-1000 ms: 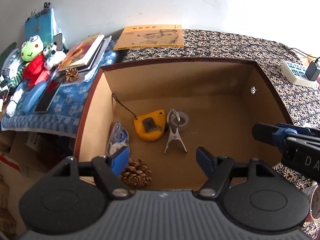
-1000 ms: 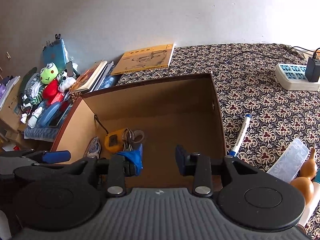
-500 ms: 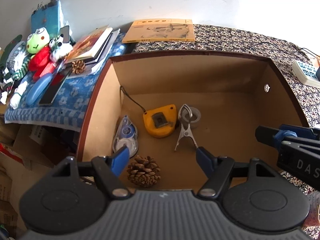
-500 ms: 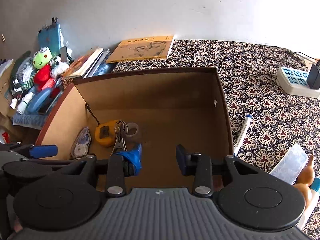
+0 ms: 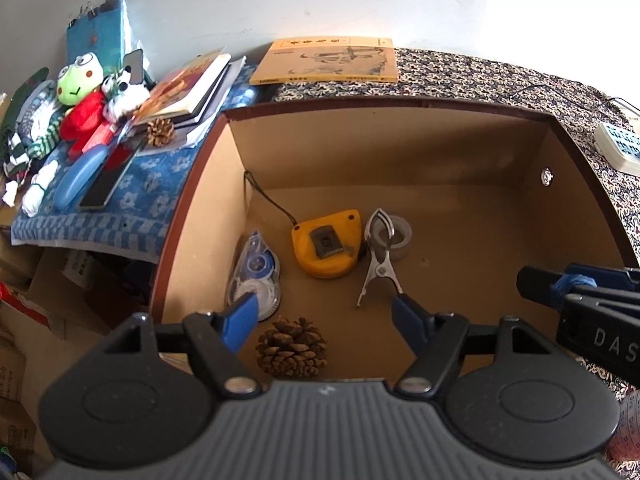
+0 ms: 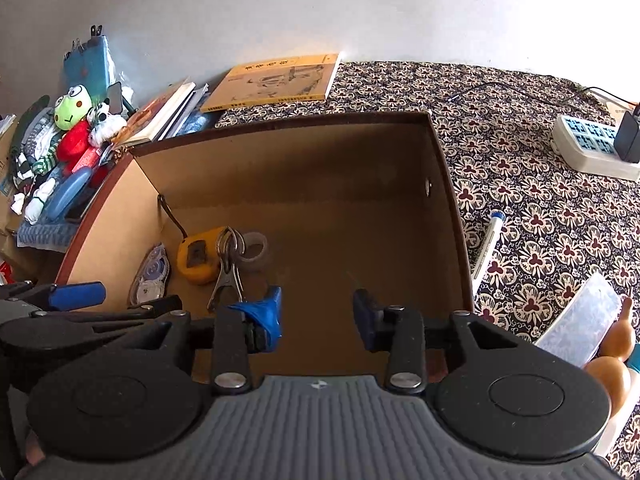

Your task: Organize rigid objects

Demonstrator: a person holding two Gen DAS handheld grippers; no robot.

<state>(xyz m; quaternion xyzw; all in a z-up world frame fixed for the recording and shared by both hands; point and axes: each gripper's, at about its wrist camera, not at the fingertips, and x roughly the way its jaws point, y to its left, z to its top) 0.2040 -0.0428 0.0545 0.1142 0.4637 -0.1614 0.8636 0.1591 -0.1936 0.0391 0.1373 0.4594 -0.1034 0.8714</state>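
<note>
Inside box [image 5: 192,216], left to right: tape dispenser [image 5: 256,276], tape measure [image 5: 326,242], clip [image 5: 380,258], tape roll [image 5: 400,232] — pinecone [image 5: 291,347] nearest.
Left gripper [image 5: 322,316]: jaws apart, empty — above pinecone.
Right gripper [image 6: 316,312]: jaws apart, empty.
Pen [image 6: 487,246]: outside box, on cloth [image 6: 540,208].
</note>
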